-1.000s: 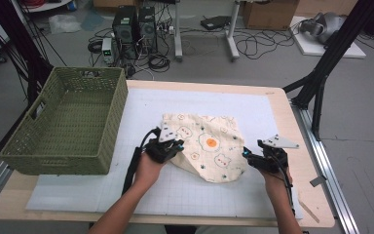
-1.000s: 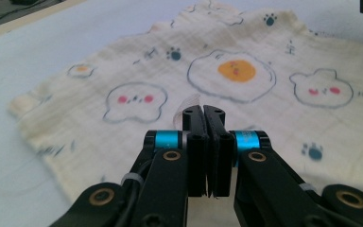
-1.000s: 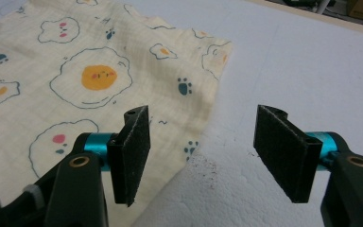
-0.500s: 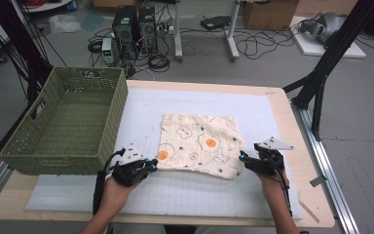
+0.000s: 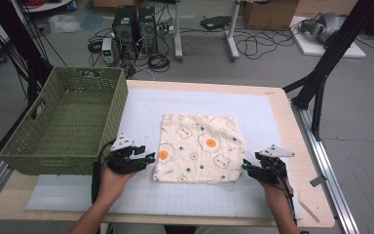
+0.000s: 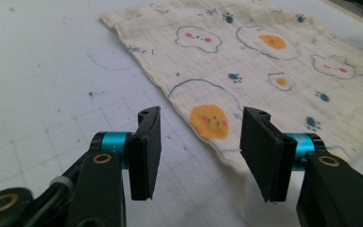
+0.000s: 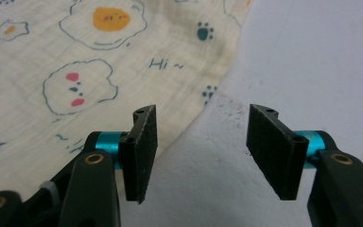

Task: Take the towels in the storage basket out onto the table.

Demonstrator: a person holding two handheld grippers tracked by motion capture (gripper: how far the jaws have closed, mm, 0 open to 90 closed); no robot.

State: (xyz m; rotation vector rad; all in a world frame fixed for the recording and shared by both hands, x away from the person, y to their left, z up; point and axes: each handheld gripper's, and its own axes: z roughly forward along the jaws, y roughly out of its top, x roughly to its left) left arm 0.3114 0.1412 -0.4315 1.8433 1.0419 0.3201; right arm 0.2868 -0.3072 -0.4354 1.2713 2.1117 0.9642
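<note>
Cloth (image 5: pixel 198 148) lies flat near the table's (image 5: pixel 272 97) front edge; left gripper (image 5: pixel 148 158), just opened, and right gripper (image 5: pixel 246 166), jaws narrowing, flank its front corners, both holding nothing.

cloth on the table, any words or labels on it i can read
"Hi ~" in dark blue handwriting, printed on the cloth beside a paw print, seen in the right gripper view.
More small blue lettering on the cloth near its far edge in the left gripper view: too blurred to read.
</note>
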